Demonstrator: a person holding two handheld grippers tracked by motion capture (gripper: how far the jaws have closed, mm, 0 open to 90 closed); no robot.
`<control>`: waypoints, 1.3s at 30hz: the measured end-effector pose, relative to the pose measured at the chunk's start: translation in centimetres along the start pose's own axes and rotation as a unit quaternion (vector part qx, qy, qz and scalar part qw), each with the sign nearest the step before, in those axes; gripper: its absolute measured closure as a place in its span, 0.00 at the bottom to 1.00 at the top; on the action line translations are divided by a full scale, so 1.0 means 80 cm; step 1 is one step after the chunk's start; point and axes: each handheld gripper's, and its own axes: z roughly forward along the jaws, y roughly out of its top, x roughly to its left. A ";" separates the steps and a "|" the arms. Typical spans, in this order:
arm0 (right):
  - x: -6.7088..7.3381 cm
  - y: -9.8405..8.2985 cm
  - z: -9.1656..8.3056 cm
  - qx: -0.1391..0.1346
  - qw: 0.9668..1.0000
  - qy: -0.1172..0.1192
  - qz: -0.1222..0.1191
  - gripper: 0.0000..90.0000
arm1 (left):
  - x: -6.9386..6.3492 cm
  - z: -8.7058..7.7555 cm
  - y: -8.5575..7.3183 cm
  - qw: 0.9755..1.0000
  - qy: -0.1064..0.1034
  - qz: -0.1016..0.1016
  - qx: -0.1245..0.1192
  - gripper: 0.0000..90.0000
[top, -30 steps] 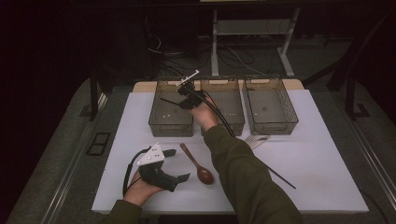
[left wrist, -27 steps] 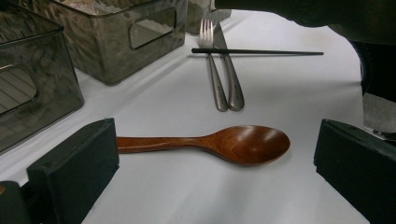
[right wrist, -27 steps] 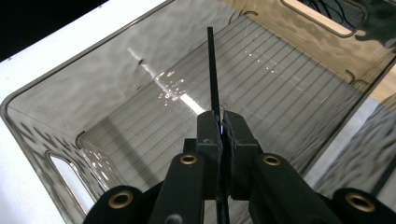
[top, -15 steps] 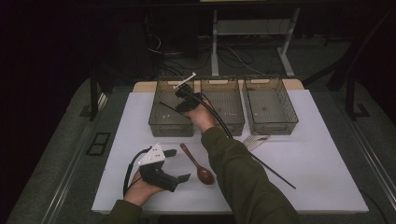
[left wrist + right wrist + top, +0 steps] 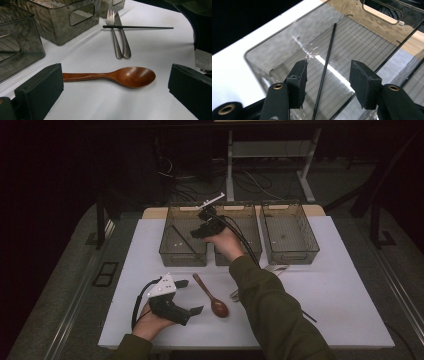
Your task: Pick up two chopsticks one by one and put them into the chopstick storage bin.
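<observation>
Now the right claw (image 5: 327,85), just opening (pads apart), hovers above the chopstick (image 5: 325,75) in the bin (image 5: 262,60).

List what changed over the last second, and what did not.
The right gripper, over the left bin, has just been opening its jaws and let go of the black chopstick, which now lies in that bin, clear of both pads. The left gripper, wooden spoon, fork and knife stayed put.
</observation>
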 end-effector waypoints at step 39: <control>-0.046 -0.139 -0.171 -0.087 0.994 0.036 -0.051 0.33 | 0.007 0.003 -0.006 1.000 0.014 0.004 0.016 0.00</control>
